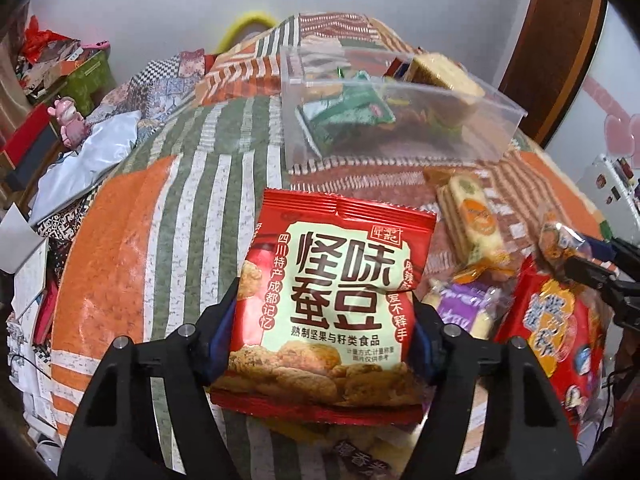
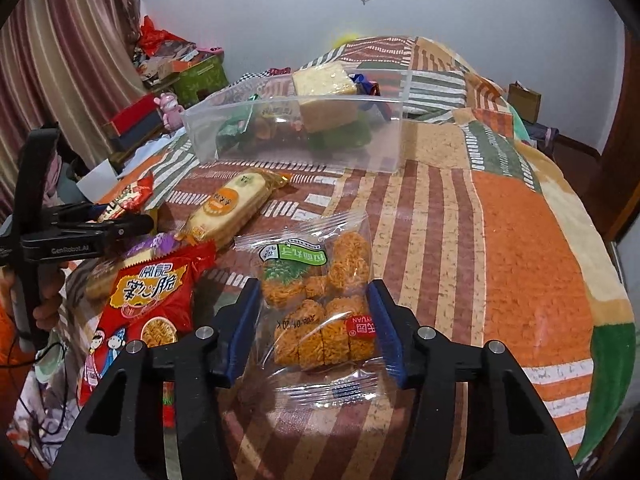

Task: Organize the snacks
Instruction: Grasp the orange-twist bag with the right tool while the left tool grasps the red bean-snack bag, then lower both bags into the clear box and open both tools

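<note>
My left gripper point(image 1: 324, 316) is shut on a red broad-bean snack packet point(image 1: 332, 304) and holds it above the bedspread. My right gripper point(image 2: 314, 312) is shut on a clear bag of orange noodle bites point(image 2: 320, 300), also lifted. A clear plastic box point(image 1: 472, 120) stands farther back on the bed and holds green packets and a yellow cake block point(image 2: 324, 80); it also shows in the right wrist view point(image 2: 280, 148). Loose on the bed lie a long wafer pack point(image 2: 232, 204), a red noodle-snack bag point(image 2: 148, 300) and a purple packet point(image 1: 464, 308).
The bed has a striped orange, green and brown cover point(image 2: 520, 240). Clutter, a green box point(image 2: 200, 76) and a pink toy point(image 1: 70, 120) sit on the far left beside the bed. A door point(image 1: 556, 52) is at the right.
</note>
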The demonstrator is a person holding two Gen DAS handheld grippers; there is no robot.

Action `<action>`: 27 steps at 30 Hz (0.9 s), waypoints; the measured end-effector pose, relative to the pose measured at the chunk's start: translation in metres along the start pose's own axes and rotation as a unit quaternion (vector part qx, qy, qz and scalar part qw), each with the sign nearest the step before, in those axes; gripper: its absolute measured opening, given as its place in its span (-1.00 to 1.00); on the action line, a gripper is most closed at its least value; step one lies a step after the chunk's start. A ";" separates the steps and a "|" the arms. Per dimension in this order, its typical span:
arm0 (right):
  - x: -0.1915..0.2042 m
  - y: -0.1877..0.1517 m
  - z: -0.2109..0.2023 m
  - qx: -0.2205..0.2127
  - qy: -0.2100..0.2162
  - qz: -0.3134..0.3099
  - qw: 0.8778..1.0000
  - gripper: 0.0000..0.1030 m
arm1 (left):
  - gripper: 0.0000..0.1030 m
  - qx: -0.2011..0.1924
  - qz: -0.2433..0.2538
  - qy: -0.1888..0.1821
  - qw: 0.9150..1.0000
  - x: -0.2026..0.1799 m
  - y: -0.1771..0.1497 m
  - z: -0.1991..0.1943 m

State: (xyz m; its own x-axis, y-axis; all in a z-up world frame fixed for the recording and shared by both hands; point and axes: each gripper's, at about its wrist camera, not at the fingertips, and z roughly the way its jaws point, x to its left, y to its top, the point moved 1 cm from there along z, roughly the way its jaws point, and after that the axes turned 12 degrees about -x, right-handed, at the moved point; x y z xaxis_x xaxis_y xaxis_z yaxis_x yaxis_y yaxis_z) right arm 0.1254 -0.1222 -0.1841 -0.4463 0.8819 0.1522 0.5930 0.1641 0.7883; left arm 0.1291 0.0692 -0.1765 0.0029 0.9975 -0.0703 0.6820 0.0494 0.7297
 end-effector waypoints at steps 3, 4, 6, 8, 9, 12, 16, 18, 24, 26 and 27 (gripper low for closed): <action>-0.004 0.003 0.000 -0.005 -0.001 0.008 1.000 -0.06 | 0.35 -0.014 -0.001 -0.002 1.000 -0.002 0.007 -0.007; -0.005 0.005 0.000 -0.007 -0.001 0.011 1.000 -0.06 | 0.35 -0.018 -0.001 -0.003 1.000 -0.003 0.009 -0.010; -0.007 0.009 -0.002 -0.013 -0.002 0.015 1.000 -0.06 | 0.35 -0.027 -0.002 -0.006 1.000 -0.004 0.016 -0.014; -0.009 0.015 -0.004 -0.020 -0.001 0.020 1.000 -0.06 | 0.35 -0.035 -0.005 -0.009 0.999 -0.005 0.023 -0.016; -0.009 0.018 -0.004 -0.024 0.000 0.022 0.999 -0.06 | 0.35 -0.039 -0.006 -0.011 0.999 -0.005 0.027 -0.018; -0.011 0.030 -0.007 -0.041 0.001 0.028 0.999 -0.06 | 0.35 -0.053 -0.007 -0.016 0.998 -0.009 0.039 -0.020; -0.012 0.050 -0.009 -0.066 -0.002 0.029 0.997 -0.06 | 0.35 -0.072 0.000 -0.021 0.997 -0.015 0.059 -0.021; -0.014 0.062 -0.009 -0.077 -0.005 0.030 0.997 -0.06 | 0.35 -0.083 0.003 -0.021 0.996 -0.018 0.070 -0.020; -0.019 0.094 -0.004 -0.106 -0.016 0.030 0.994 -0.06 | 0.35 -0.095 0.008 -0.027 0.995 -0.023 0.099 -0.009; -0.021 0.102 0.000 -0.111 -0.020 0.031 0.993 -0.06 | 0.35 -0.097 0.012 -0.026 0.995 -0.025 0.106 -0.003; -0.022 0.107 0.003 -0.113 -0.021 0.031 0.993 -0.06 | 0.35 -0.098 0.014 -0.026 0.995 -0.026 0.111 0.000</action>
State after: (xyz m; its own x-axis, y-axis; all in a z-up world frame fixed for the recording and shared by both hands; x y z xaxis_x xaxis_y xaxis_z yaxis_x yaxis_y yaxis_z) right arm 0.2005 -0.1223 -0.1051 -0.3815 0.9060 0.1834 0.4507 0.0090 0.8926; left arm 0.2050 0.0487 -0.0938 0.0616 0.9948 -0.0805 0.5256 0.0362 0.8499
